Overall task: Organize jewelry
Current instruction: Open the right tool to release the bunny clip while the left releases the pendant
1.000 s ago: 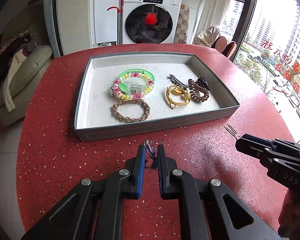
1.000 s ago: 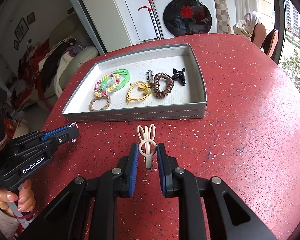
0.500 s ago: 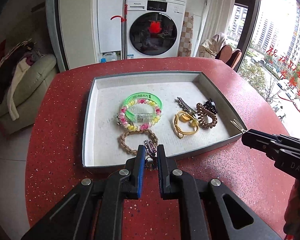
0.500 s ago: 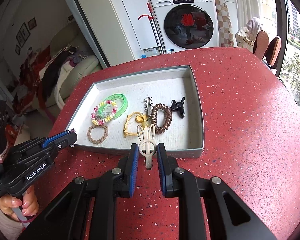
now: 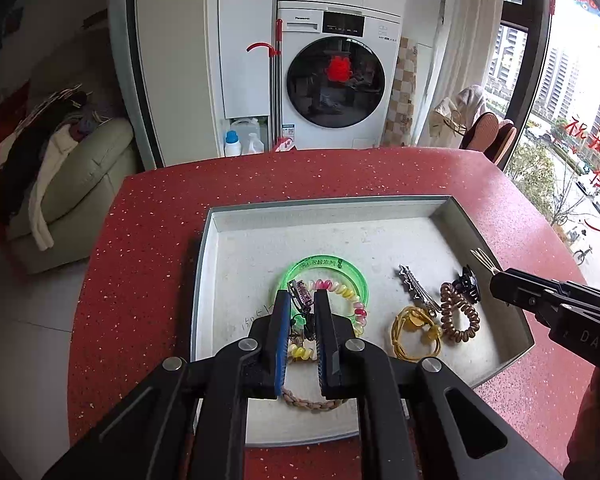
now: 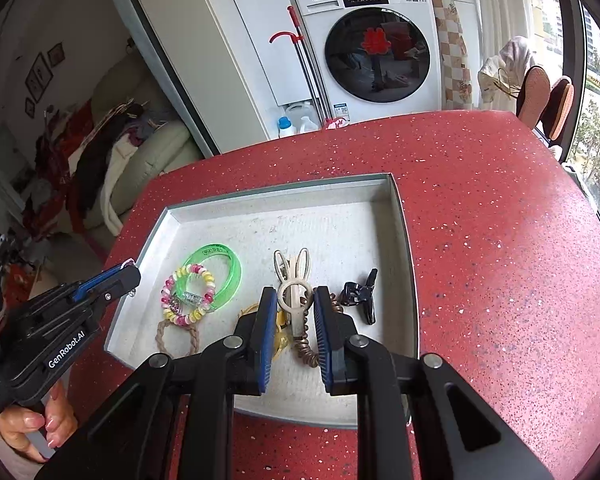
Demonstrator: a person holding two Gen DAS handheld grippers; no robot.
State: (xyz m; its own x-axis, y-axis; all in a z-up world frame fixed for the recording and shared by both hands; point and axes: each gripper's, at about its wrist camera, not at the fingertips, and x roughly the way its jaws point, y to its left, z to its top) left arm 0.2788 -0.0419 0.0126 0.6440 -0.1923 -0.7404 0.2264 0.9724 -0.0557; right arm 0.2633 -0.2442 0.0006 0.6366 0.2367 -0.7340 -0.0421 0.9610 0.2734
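Observation:
A grey tray (image 5: 488, 236) (image 6: 406, 240) on the red table holds a green bangle (image 5: 340, 266) (image 6: 230, 268), a coloured bead bracelet (image 6: 188, 296), a braided brown band (image 5: 312, 402), a yellow tie (image 5: 412, 332), a brown coil tie (image 5: 460, 316), a silver clip (image 5: 416, 286) and a black claw clip (image 6: 360, 294). My left gripper (image 5: 301, 300) is shut on a small purple hair clip (image 5: 300, 296) over the tray's left part. My right gripper (image 6: 294, 300) is shut on a beige rabbit-ear hair clip (image 6: 294, 284) over the tray's middle.
The red table (image 6: 500, 220) surrounds the tray. A washing machine (image 5: 336, 76) and a sofa with clothes (image 5: 60, 176) stand beyond the table. A window (image 5: 580, 100) is at the right.
Both grippers have risen and moved forward from the bare table in front of the tray to above the tray, each carrying its clip.

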